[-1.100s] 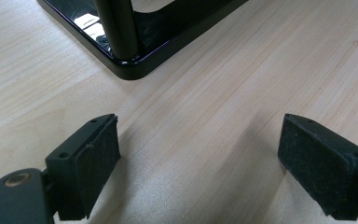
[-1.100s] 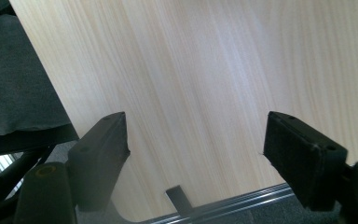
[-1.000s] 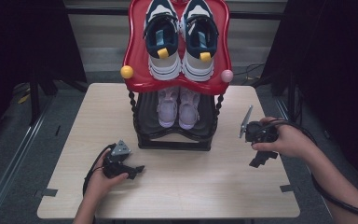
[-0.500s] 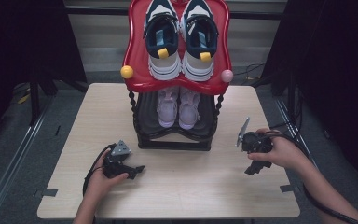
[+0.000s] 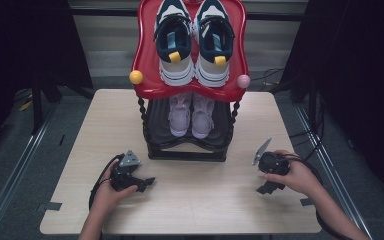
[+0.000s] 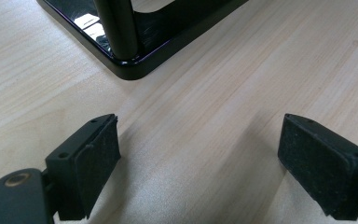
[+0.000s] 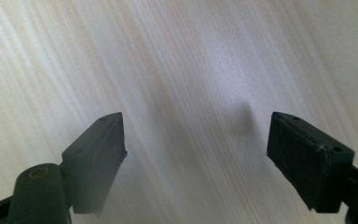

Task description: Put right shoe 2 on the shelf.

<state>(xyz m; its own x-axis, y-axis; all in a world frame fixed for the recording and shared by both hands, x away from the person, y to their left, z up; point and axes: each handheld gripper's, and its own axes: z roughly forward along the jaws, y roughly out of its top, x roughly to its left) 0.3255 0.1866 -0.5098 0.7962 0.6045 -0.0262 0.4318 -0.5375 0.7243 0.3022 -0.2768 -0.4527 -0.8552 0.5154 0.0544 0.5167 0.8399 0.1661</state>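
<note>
Gaping wide and holding nothing, the left gripper point(image 5: 130, 176) and right gripper point(image 5: 271, 171) rest low over the wooden table point(image 5: 200, 200). Between them and just beyond stands a shoe rack point(image 5: 187, 145), sneakers point(image 5: 192, 42) on top.

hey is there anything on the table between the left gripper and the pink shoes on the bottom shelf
Nothing visible lies between them. The left gripper sits open over bare table; the pink shoes lie under the red top shelf, their toes facing the open front.

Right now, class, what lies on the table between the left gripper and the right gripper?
Nothing: in the high view, bare wooden table runs from the left gripper to the right gripper. The shoe rack stands farther back.
</note>
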